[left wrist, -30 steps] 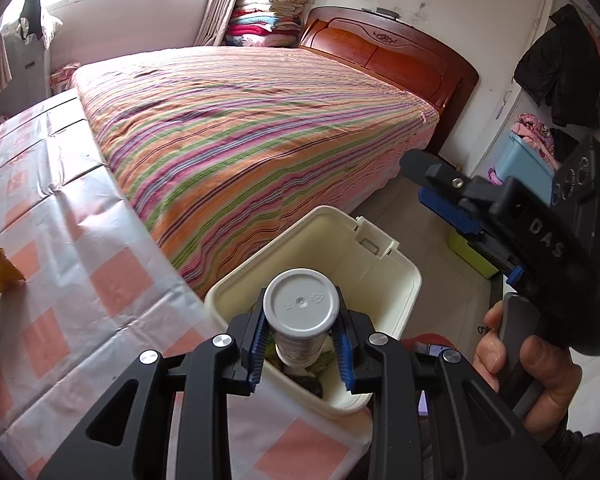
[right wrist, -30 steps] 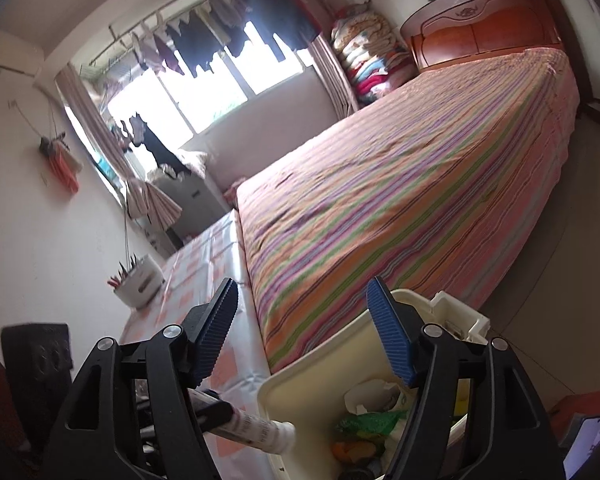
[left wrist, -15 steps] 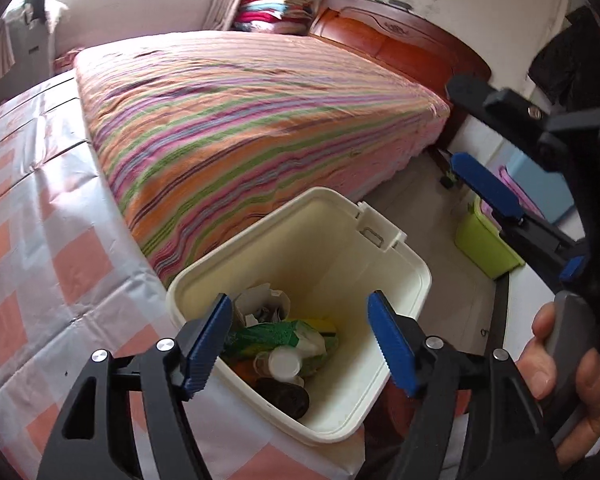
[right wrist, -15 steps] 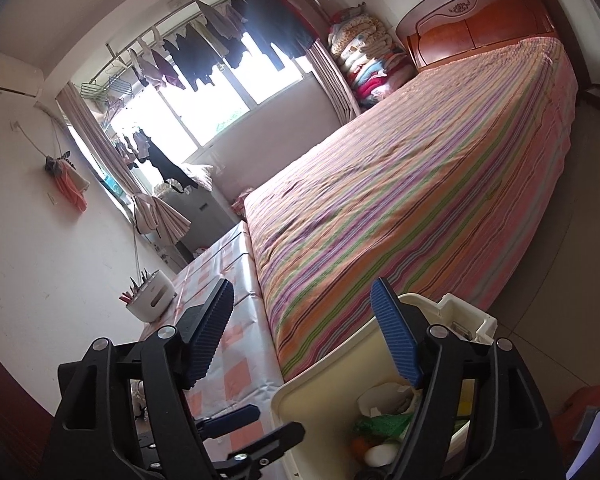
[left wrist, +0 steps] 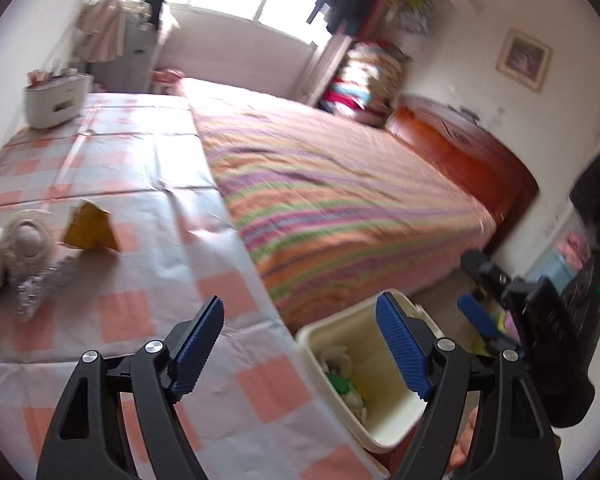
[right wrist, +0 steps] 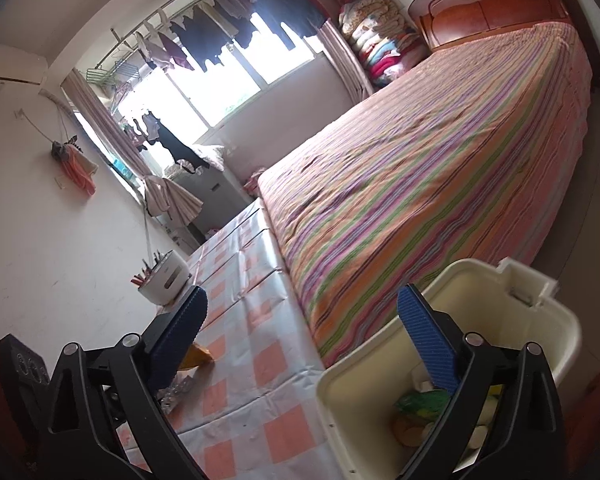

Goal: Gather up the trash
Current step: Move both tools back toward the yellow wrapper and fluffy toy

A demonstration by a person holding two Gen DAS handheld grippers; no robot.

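Left wrist view is filled at the bottom by the left claw (left wrist: 300,344), whose blue ribbed pads (left wrist: 198,346) are spread wide with nothing between them; its jaws have just been opening. Below it lies the bench (left wrist: 148,184), covered with a glossy pink-and-white checked cloth. On the cloth, to the left, a crumpled yellow-orange paper wrapper (left wrist: 90,232) is seen, with a silvery crinkled foil scrap (left wrist: 40,286) just beside it and a whitish round object, too blurred to be identified, at the frame's edge. A cream plastic rectangular trash bin (left wrist: 384,428) stands at the bench's right edge, and green and white scraps are seen inside it. Beyond the bin, the right claw (left wrist: 478,292) is seen, gripped by a hand (left wrist: 462,444).

Right wrist view shows the right claw (right wrist: 302,342) with its pads held wide apart and empty; its jaws have likewise just been opening. The trash bin (right wrist: 500,308) is seen under the right pad, the yellow-orange wrapper (right wrist: 198,356) behind the left one. A white round holder with pens (right wrist: 164,278) stands at the bench's far end. A bed with a striped multicoloured cover (right wrist: 440,176) runs alongside the bench.
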